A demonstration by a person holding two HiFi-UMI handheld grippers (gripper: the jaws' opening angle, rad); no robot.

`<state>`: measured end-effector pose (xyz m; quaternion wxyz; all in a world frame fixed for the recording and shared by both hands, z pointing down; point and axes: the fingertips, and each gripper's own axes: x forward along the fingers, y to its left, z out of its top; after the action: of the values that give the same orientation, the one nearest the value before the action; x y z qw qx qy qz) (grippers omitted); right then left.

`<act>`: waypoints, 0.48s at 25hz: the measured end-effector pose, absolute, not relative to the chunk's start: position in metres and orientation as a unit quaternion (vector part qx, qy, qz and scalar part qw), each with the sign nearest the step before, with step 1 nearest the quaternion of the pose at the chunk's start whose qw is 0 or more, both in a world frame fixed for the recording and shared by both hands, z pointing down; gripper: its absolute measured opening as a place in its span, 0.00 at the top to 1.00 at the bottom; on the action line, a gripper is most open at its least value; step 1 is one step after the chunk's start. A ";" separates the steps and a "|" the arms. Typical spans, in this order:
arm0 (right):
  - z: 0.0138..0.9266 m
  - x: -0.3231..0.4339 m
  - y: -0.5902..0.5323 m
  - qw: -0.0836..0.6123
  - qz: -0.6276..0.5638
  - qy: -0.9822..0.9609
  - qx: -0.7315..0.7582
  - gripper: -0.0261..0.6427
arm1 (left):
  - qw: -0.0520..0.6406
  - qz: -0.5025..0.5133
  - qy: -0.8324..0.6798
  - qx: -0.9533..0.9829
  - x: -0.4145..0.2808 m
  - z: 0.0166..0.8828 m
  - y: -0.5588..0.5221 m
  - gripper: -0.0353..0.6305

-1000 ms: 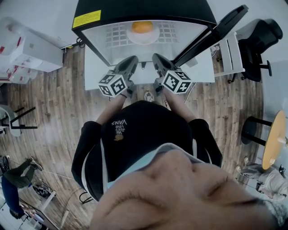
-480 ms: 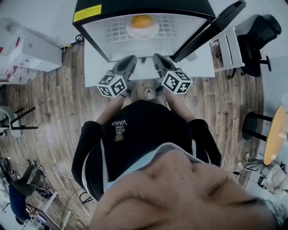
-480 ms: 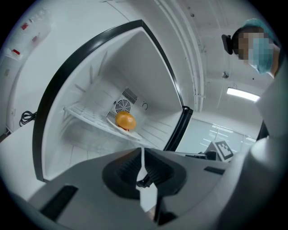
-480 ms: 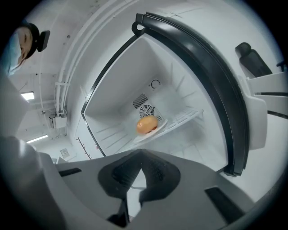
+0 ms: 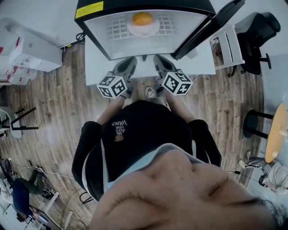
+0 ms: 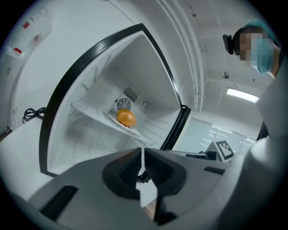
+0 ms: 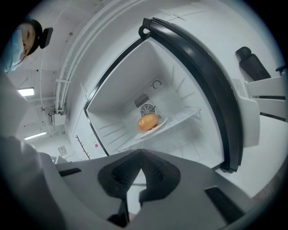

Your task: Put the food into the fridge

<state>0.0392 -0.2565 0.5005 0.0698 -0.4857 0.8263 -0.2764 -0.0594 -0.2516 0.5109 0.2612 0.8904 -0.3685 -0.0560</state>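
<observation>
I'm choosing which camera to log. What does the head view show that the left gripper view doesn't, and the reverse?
Head view only: the office chair and the yellow label on the fridge. Left gripper view only: the fan grille on the back wall, and the left tool with jaws shut. Both: the orange food on its plate inside the open fridge.

This looks like an office or a test room. A black office chair [image 5: 257,41], a round table [image 5: 275,134] and a wood-pattern floor [image 5: 54,105] surround a small fridge [image 5: 180,5].
</observation>
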 end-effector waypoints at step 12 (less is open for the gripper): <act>0.509 0.039 -0.244 0.051 -0.271 0.821 -0.500 0.94 | 0.270 -0.050 -0.364 0.890 -0.063 0.520 -0.241 0.90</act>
<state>0.0389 -0.2439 0.5088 0.0513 -0.4999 0.8209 -0.2713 -0.0630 -0.2409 0.5195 0.2696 0.8903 -0.3635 -0.0499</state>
